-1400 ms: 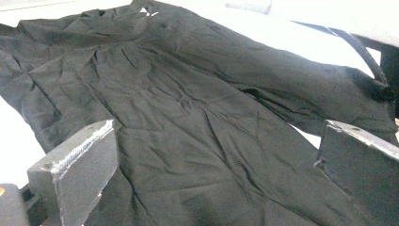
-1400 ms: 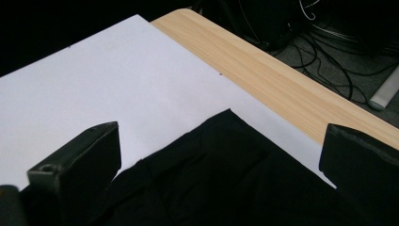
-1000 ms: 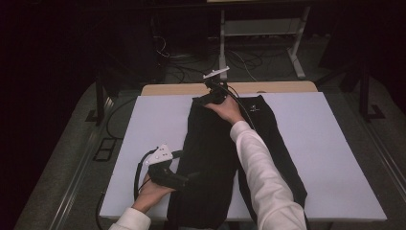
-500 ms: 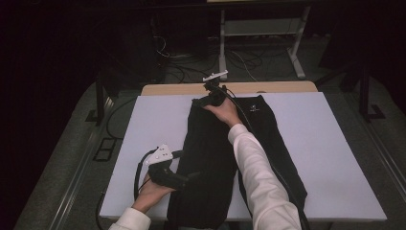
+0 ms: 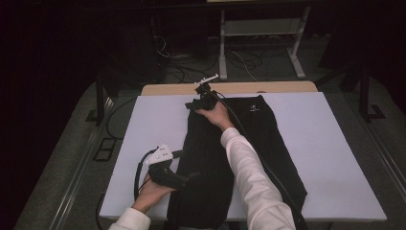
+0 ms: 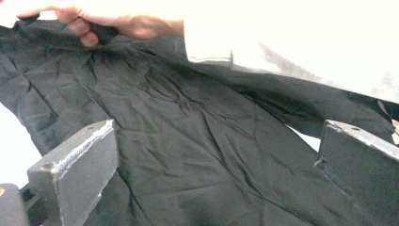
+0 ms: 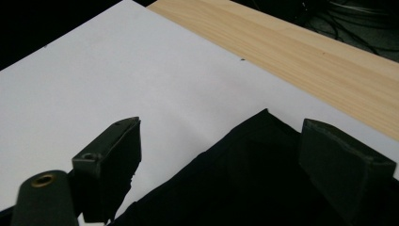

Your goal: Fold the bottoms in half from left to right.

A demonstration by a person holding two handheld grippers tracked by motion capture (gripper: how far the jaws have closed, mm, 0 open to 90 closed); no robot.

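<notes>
Black cloth, a pair of trousers [image 5: 225, 163], lies lengthwise down the middle of the white sheet [image 5: 335, 158] on the table. Nearest the person, the left gripper [image 5: 189, 177] rests at the trousers' near left edge, its jaws standing wide with cloth below them and nothing clamped. Farther off, the right gripper [image 5: 196, 103] sits over the far left corner of the trousers; its jaws have just been closing a little, still apart, the corner lying between them unpinched. Beyond runs a wooden table edge [image 5: 268, 87].
</notes>
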